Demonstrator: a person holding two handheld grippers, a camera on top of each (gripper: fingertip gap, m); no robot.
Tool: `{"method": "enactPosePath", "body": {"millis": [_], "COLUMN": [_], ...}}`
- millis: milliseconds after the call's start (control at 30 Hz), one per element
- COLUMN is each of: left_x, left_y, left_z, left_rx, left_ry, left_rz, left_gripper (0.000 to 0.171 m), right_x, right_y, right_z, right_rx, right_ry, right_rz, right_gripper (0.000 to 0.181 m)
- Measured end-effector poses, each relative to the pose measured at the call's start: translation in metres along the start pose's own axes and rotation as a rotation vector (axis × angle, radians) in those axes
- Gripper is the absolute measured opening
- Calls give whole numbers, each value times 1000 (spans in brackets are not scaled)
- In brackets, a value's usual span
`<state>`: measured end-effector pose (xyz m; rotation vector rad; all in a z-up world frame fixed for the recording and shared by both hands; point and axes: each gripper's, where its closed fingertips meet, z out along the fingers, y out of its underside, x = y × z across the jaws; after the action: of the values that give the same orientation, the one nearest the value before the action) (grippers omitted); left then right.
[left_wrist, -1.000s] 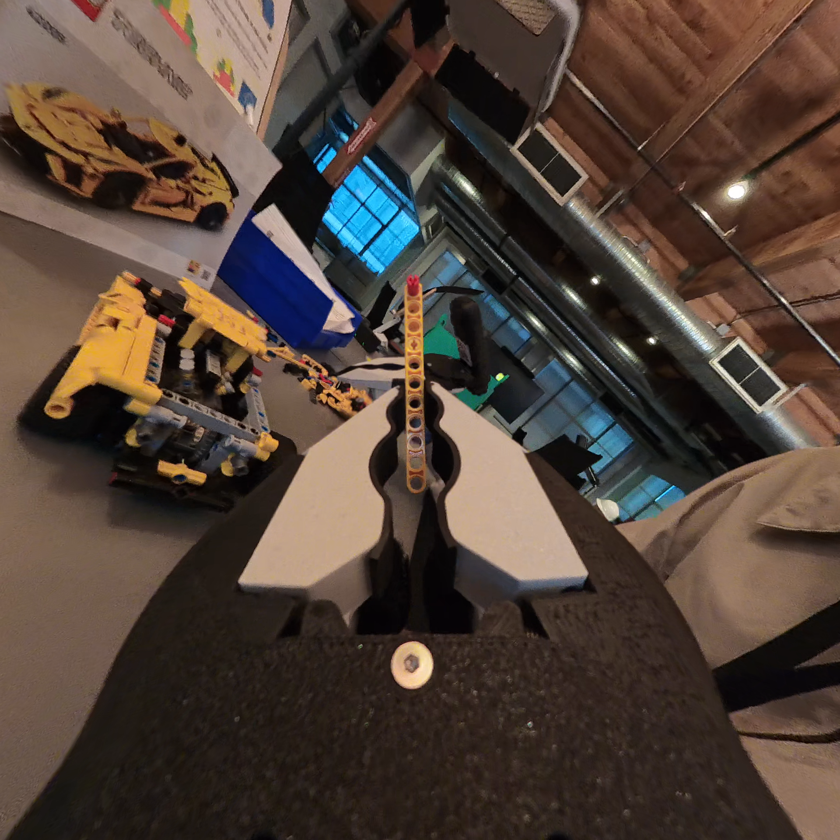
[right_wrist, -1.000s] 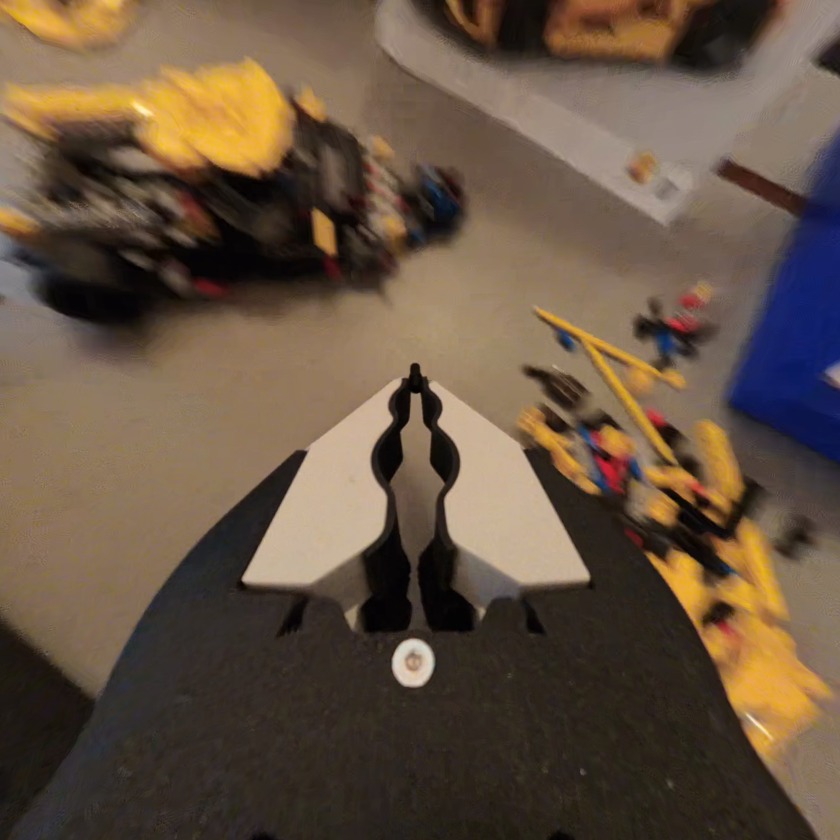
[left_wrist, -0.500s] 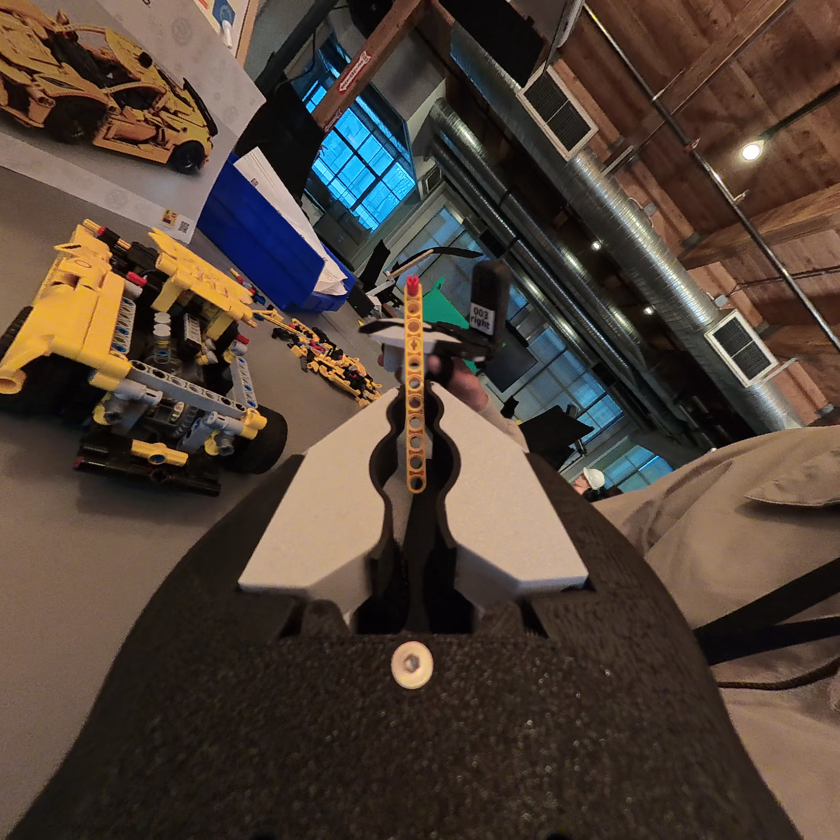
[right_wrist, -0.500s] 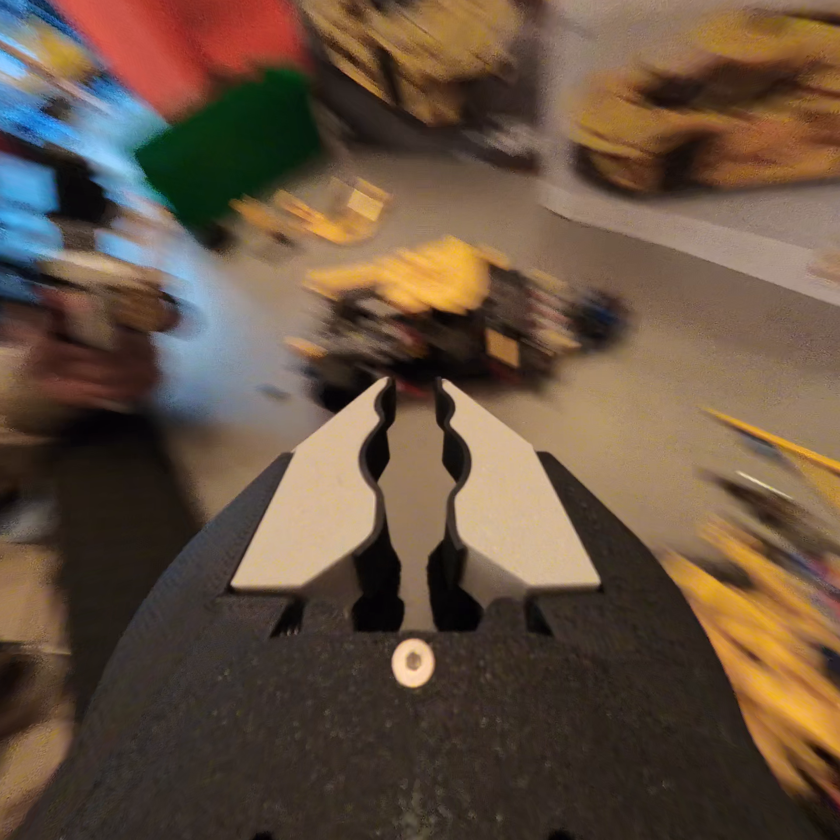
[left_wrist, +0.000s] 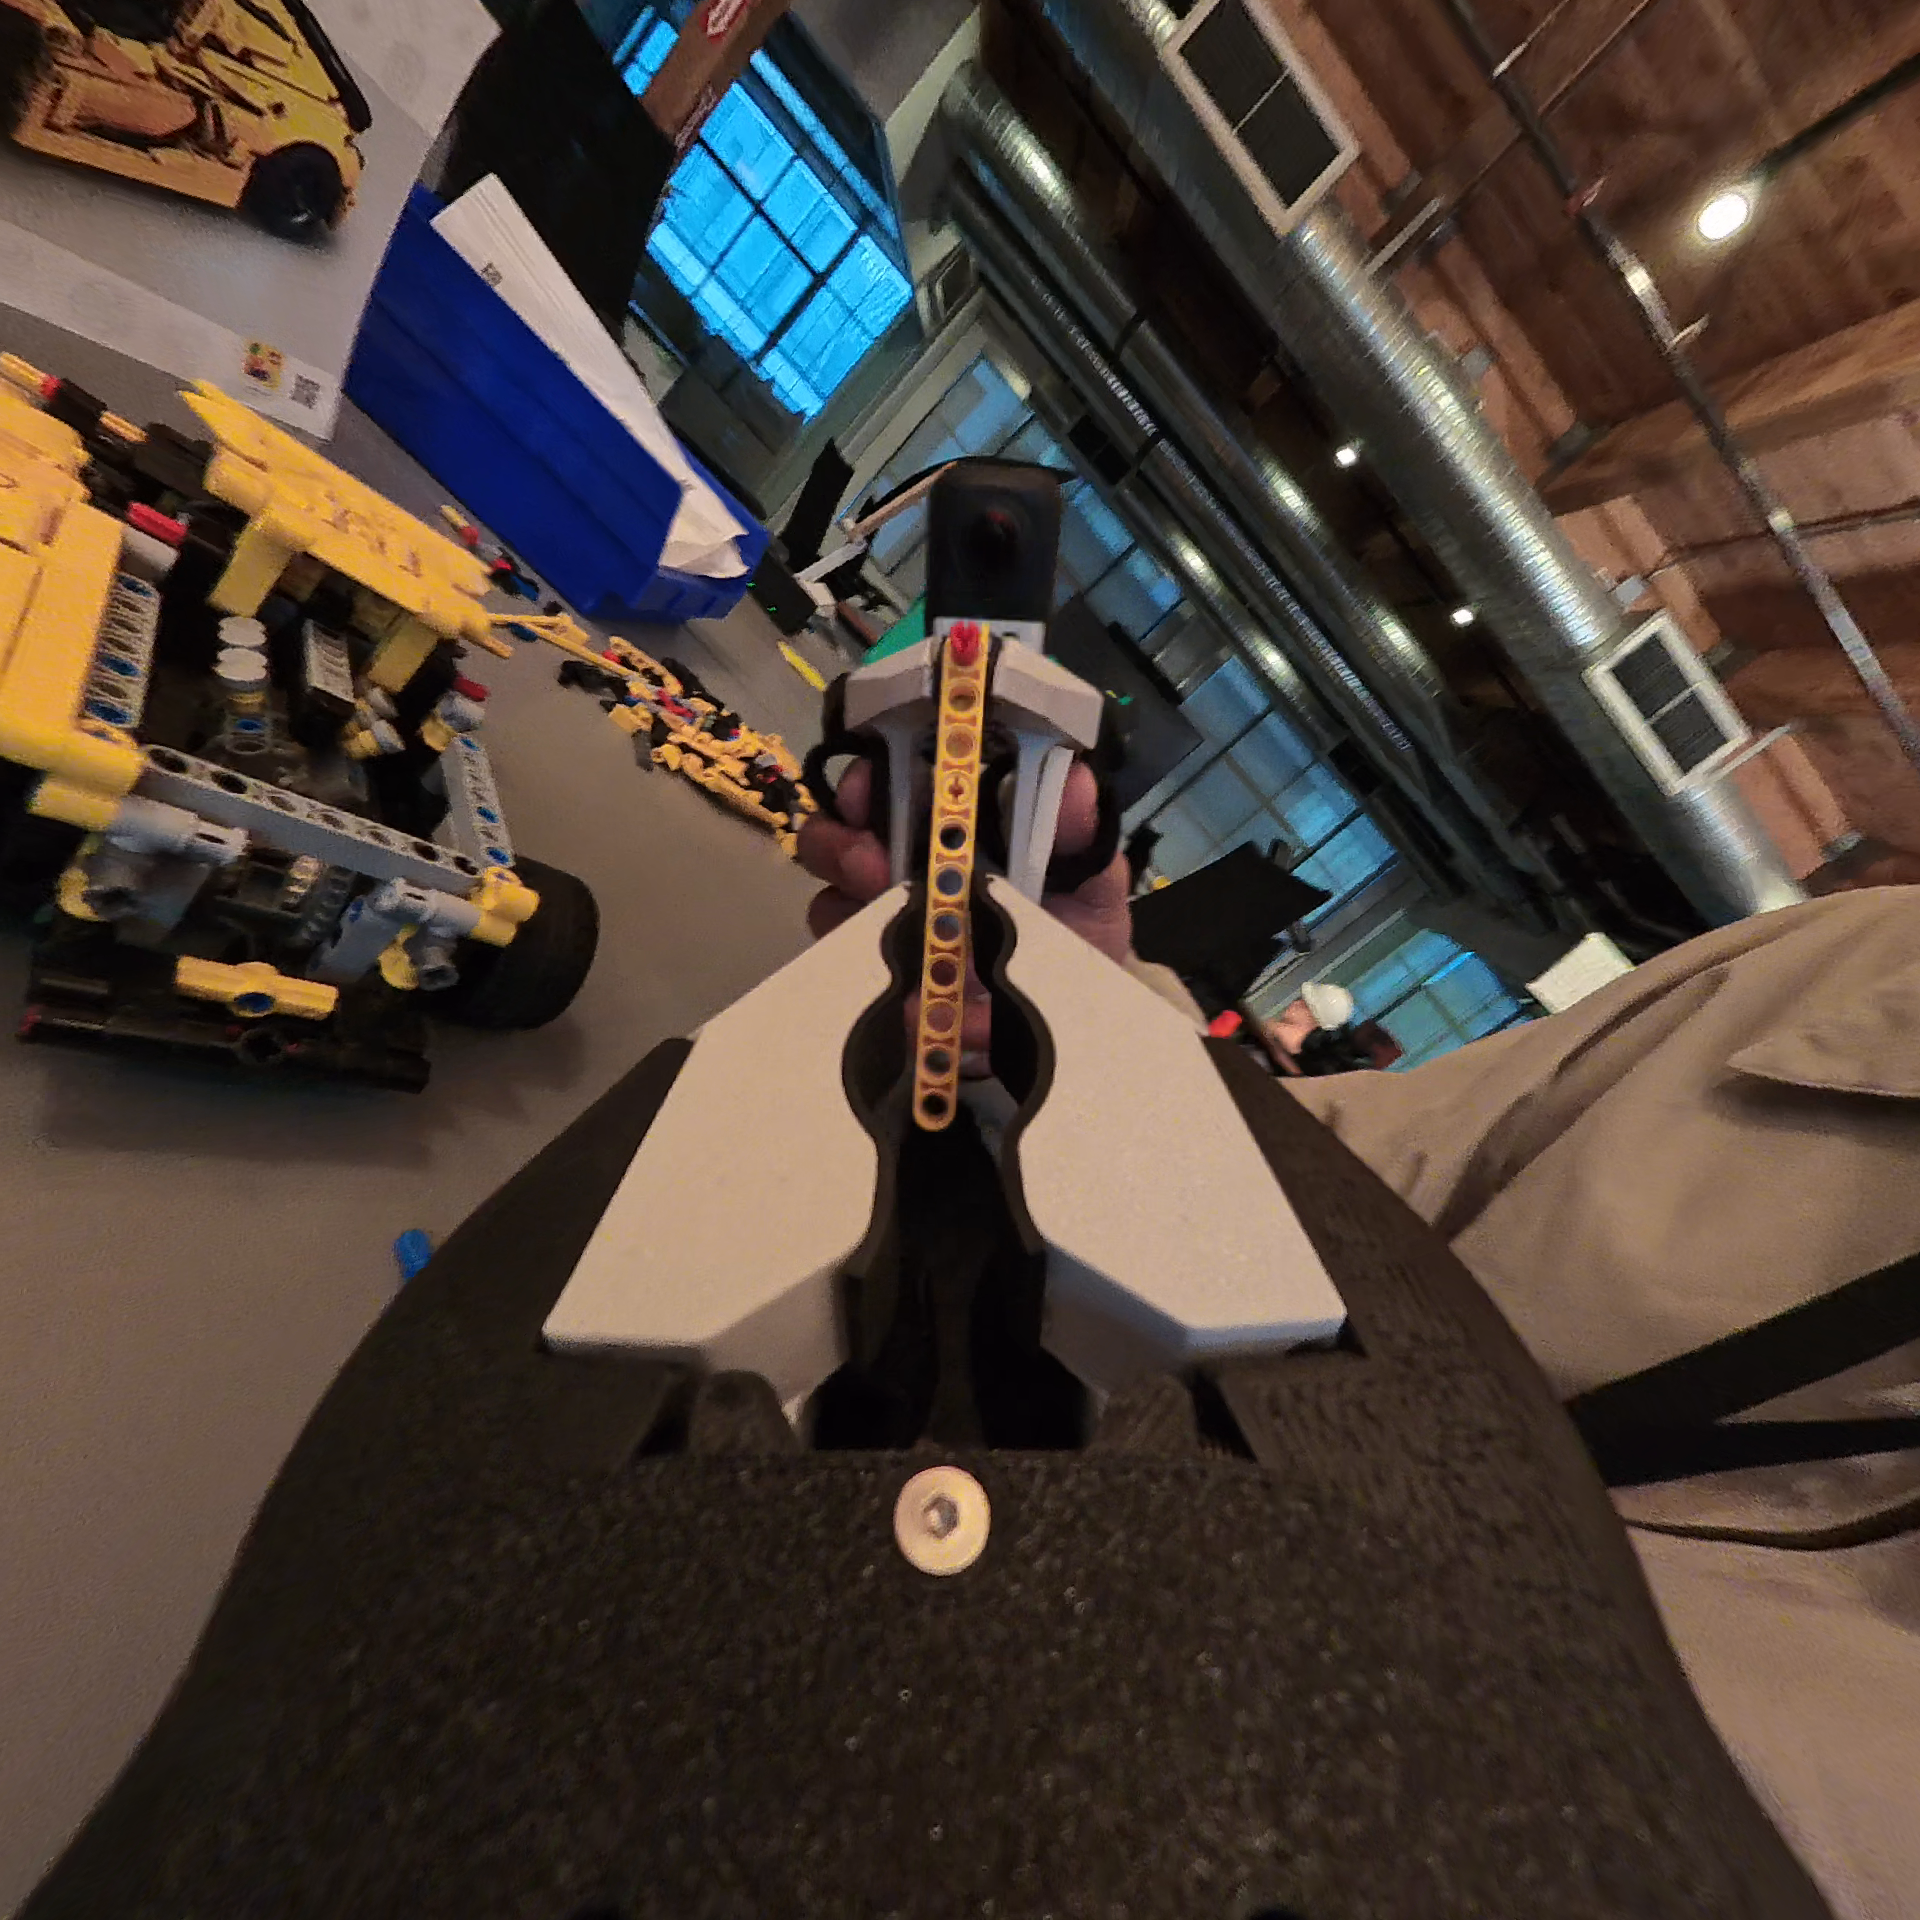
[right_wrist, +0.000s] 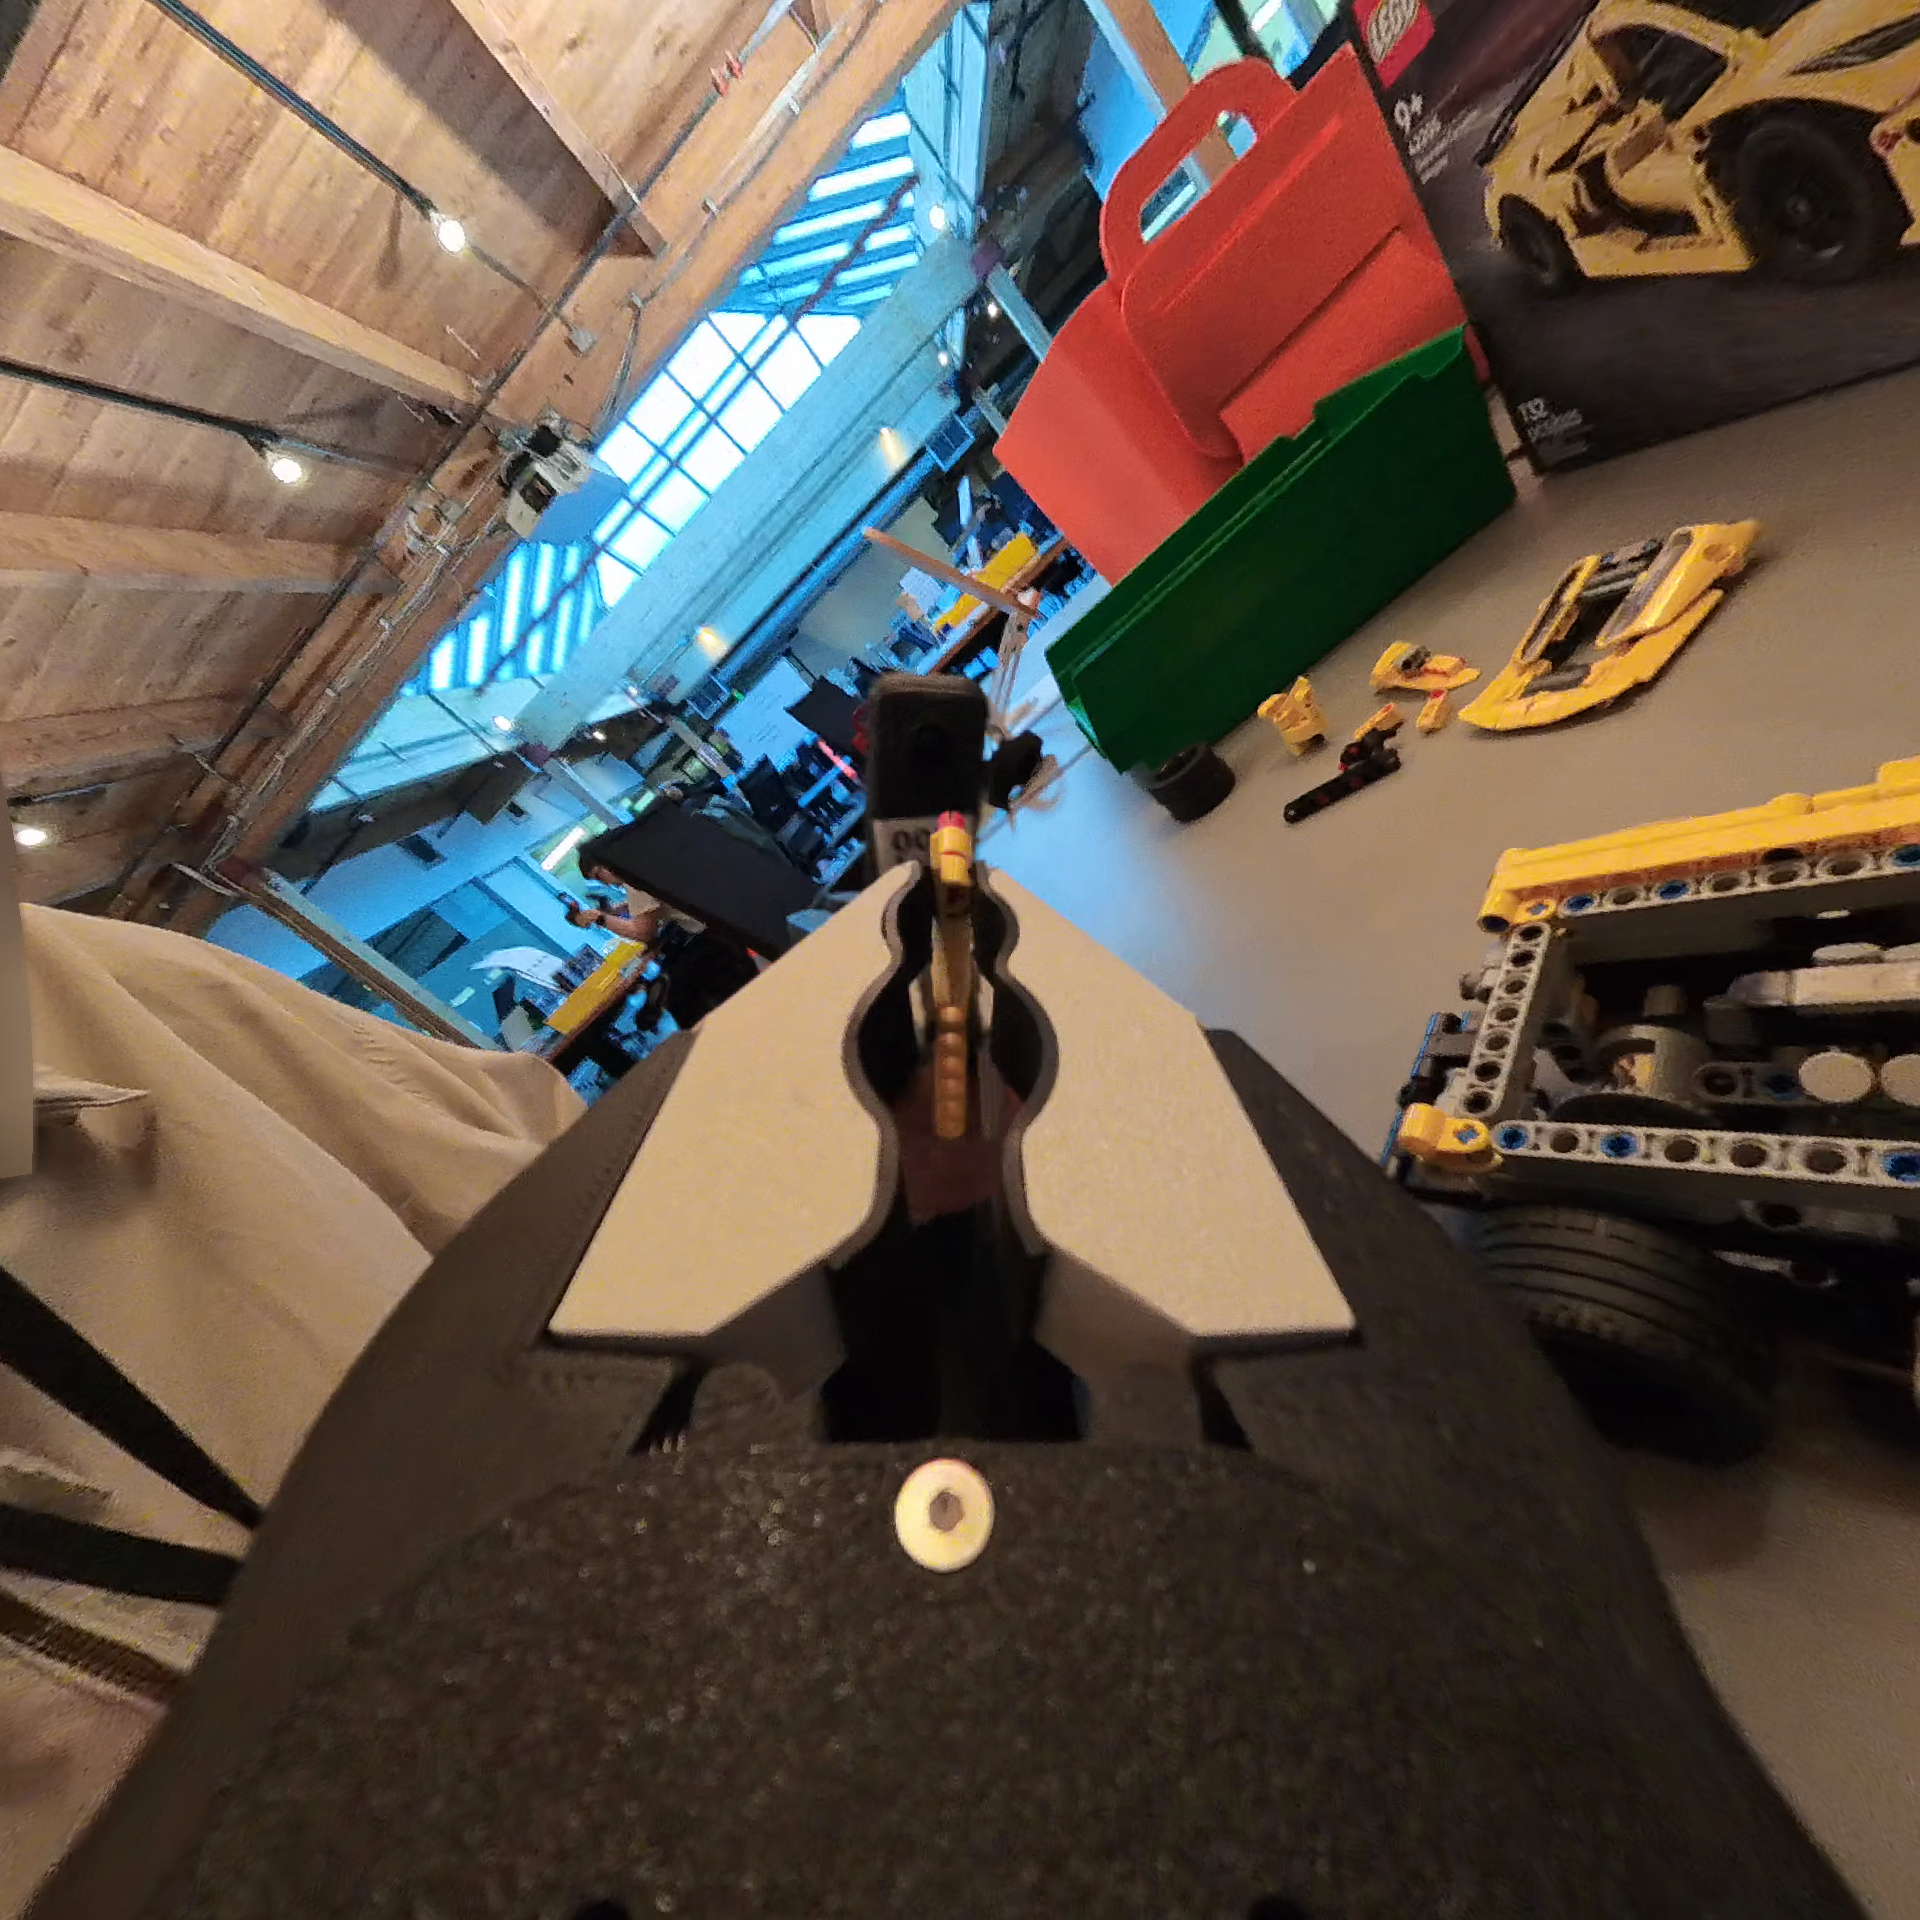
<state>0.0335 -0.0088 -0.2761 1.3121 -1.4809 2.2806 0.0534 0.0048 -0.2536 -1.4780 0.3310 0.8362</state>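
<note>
Yellow beam (left_wrist: 948, 904) – a long, slim strip of holes with a red pin (left_wrist: 964, 639) in its far end – stands up off the grey table (left_wrist: 208, 1299), its near end pinched between the fingers of the left gripper (left_wrist: 948, 883); the jaws are pressed in on its flat faces, and most of its length juts out past their tips.

The right gripper (right_wrist: 951, 878) faces the left one head-on, held in a person's hand (left_wrist: 852, 842). In its own view the beam shows edge-on, in the narrow gap at its tips, with the red pin just beyond them; whether those jaws bear on the beam or only flank it, I cannot tell.

To my eye the hold is short for so long a strip – the left grip wants to stay firm and square so the beam does not swing, and the two tools are best kept in line, since any twist would lever on the pin.

On the table to one side sits a partly built yellow car model (left_wrist: 239, 727); a scatter of loose pieces (left_wrist: 707, 727) lies near a blue bin (left_wrist: 540, 416); a green bin (right_wrist: 1299, 582) and a red case (right_wrist: 1247, 312) stand farther off.
</note>
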Motion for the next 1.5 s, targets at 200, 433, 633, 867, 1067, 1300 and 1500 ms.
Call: {"method": "enactPosePath", "body": {"millis": [200,433,633,867,1067,1300,1500], "left_x": [9,16,27,14,5,1,-4], "left_y": [-4,2,-12,-21,-26,-27,-32], "left_z": [2,4,-2,-7,-12,-14,-16], "left_rx": [6,-30,60,144,179,187,254], "left_ry": [-8,-22,71,54,19,-2,81], "left_rz": [111,243,162,36,-2,-3,-181], "left_gripper": [19,6,5,3,3,3,6], "right_x": [-11,-17,-27,-14,-4,-1,1], "right_y": [27,26,18,17,21,24,17], "right_z": [1,1,8,13,15,15,21], "right_rx": [-209,-169,-74,-43,-34,-37,-19], "right_ry": [-2,-75,-105,-87,-55,-40,-39], "right_rz": [-98,-45,-90,-6,27,35,55], "right_gripper": [5,6,5,5,5,5,7]}}
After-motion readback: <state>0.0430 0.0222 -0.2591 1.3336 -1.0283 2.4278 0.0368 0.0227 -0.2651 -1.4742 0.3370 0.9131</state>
